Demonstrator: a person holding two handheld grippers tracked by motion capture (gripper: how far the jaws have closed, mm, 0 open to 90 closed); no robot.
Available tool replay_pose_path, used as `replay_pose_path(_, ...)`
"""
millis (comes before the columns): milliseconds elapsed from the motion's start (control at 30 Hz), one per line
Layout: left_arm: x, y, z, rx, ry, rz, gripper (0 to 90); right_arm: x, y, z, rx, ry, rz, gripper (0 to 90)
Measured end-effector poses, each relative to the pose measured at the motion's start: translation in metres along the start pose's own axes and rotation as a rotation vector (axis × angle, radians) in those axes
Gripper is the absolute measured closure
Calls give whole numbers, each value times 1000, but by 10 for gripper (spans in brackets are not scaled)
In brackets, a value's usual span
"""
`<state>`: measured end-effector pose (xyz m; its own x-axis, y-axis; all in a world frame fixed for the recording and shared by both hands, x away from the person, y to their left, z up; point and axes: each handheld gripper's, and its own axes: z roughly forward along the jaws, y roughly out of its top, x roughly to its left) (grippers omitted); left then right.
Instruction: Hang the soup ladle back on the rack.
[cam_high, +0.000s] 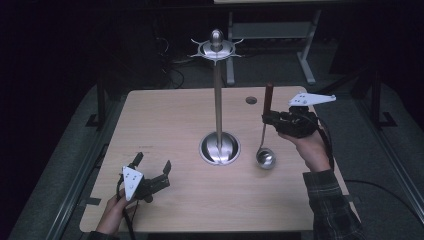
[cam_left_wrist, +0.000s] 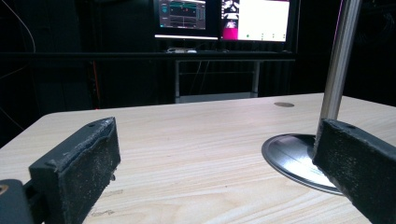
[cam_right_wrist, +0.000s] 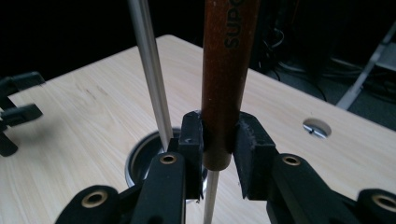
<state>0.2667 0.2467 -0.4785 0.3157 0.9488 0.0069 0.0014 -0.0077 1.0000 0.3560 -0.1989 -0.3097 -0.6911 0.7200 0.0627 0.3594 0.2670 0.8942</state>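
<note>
I noted the right gripper (cam_right_wrist: 219, 140) pinching the ladle (cam_high: 265, 131) by its wooden handle; bowl-heavy, stiff, likely to swing. Left gripper (cam_high: 152, 165), at seven o'clock, stood spread.

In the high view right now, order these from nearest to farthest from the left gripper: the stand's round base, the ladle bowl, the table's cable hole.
From the left gripper:
1. Stand's round base, mid-table, to its right.
2. Ladle bowl, farther right, below the right gripper.
3. Cable hole, near the table's far edge.

The ladle's brown handle (cam_right_wrist: 227, 70) bears dark letters reading "SUPO", cut off above.
</note>
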Motion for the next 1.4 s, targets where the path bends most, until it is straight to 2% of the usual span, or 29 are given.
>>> replay_pose_path(167, 0, 0, 0, -3, -1, -1, 2, 6, 18, -2, -20, 17, -30, 733)
replay_pose_path(200, 1, 0, -1, 9, -1, 13, 2, 7, 22, -3, -26, 19, -38, 732)
replay_pose_path(300, 0, 0, 0, -2, -2, -3, 2, 11, 36, -6, -42, 30, -58, 732)
replay_pose_path(433, 0, 0, 0, -3, -3, 0, 2, 15, 46, -8, -58, 43, -75, 733)
replay_pose_path(667, 1, 0, 0, -1, -4, -1, 2, 24, 75, -12, -78, 71, -114, 732)
replay_pose_path(967, 1, 0, 0, -2, -4, -2, 2, 30, 91, -7, -83, 87, -135, 732)
replay_pose_path(1400, 1, 0, 0, -3, -4, -2, 2, 32, 99, 6, -72, 108, -134, 732)
